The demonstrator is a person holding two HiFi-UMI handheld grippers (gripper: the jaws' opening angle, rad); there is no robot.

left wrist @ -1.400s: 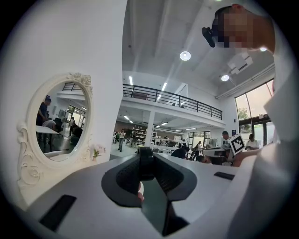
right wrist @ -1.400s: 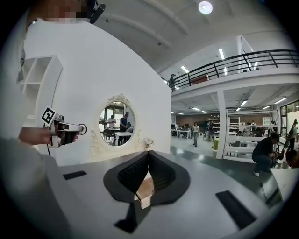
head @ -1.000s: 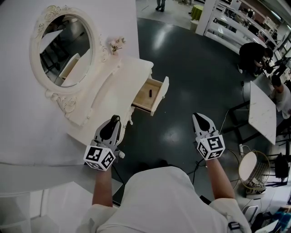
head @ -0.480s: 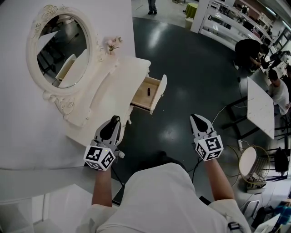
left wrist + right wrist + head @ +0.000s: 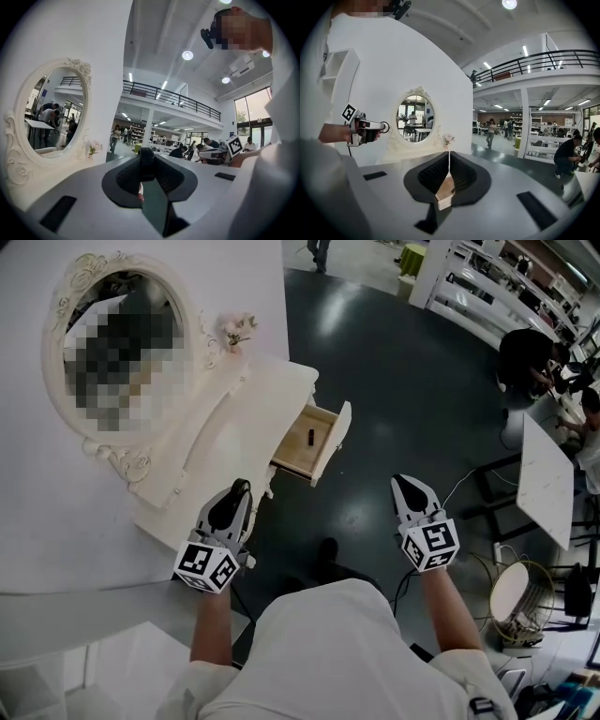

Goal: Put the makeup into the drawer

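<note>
- Black and slim, a makeup stick (image 5: 310, 437) is lying on the pale wooden floor of the open drawer (image 5: 295, 457), which is jutting out of the cream vanity bench (image 5: 234, 427).
- A second dark makeup tube (image 5: 146, 161) is standing upright between the tips of the left tongs (image 5: 241, 486), which are pinching it from both sides at a narrow gap.
- The left tongs are hanging by the bench's front edge, short of the drawer and not touching it.
- The right tongs (image 5: 406, 482) are hovering over the dark glossy floor (image 5: 394, 371), to the drawer's right and well apart from it. Their pads are pressing together with nothing between them.
- In the right gripper view the drawer is showing just below the closed tips.
- An oval mirror (image 5: 49, 117) in a carved frame is standing at the back of the bench against the white wall, with a small flower sprig (image 5: 236, 331) beside it.
- Seated people (image 5: 525, 357) are working at white tables far off on the right.
</note>
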